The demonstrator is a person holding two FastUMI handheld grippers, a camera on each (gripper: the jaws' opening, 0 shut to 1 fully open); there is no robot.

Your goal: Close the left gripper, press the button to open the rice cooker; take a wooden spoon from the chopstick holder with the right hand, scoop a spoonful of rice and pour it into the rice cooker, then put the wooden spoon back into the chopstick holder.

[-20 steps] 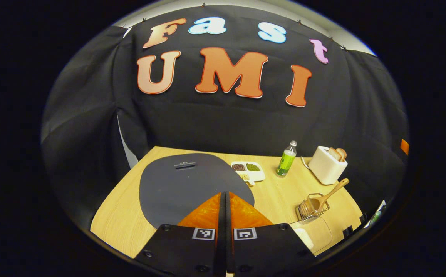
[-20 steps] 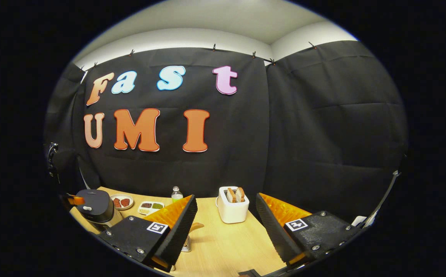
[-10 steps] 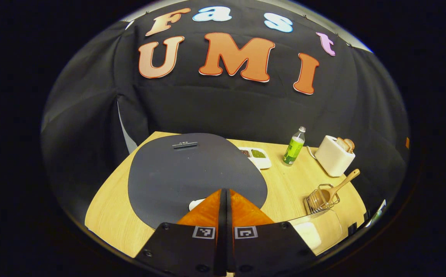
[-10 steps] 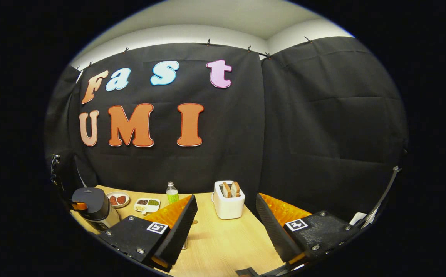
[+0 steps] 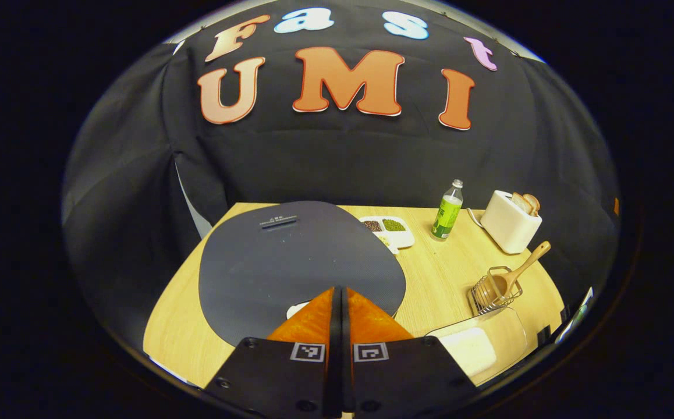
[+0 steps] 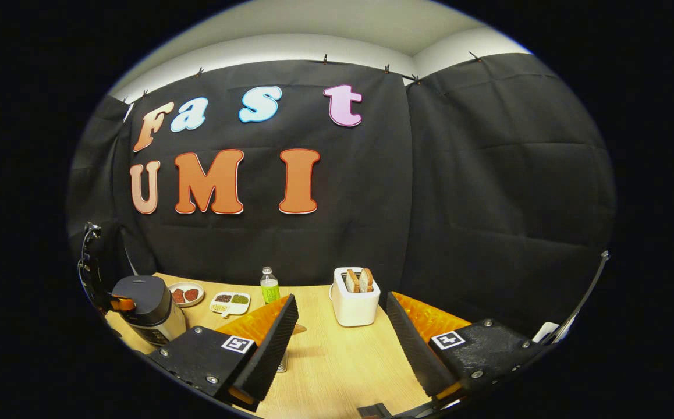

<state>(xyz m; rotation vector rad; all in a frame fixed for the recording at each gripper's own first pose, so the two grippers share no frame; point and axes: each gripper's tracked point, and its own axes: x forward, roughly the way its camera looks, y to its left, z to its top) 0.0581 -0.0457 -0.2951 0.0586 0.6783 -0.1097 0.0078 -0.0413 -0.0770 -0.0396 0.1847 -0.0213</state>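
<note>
Matte dark rice cooker [image 5: 290, 256] lid under the closed left gripper [image 5: 340, 297]; right gripper [image 6: 340, 326] spread wide above woodgrain table [image 6: 337, 361].

A staged kitchen corner set up inside a recording booth: black cloth [image 6: 488, 192] pinned up with clips forms the walls, with a plain white wall and ceiling [image 6: 337, 35] showing above it. A light wooden table [image 6: 337, 361] carries household items: a dark-lidded rice cooker [image 6: 148, 308] at the left, a white toaster [image 6: 355, 297] holding bread slices at the far side, a green-labelled bottle [image 6: 269, 286], a divided dish of beans [image 5: 392, 230], a wire holder [image 5: 497, 288] with a wooden spoon [image 5: 517, 273], and a clear tub of rice [image 5: 476, 349] at the near right
</note>
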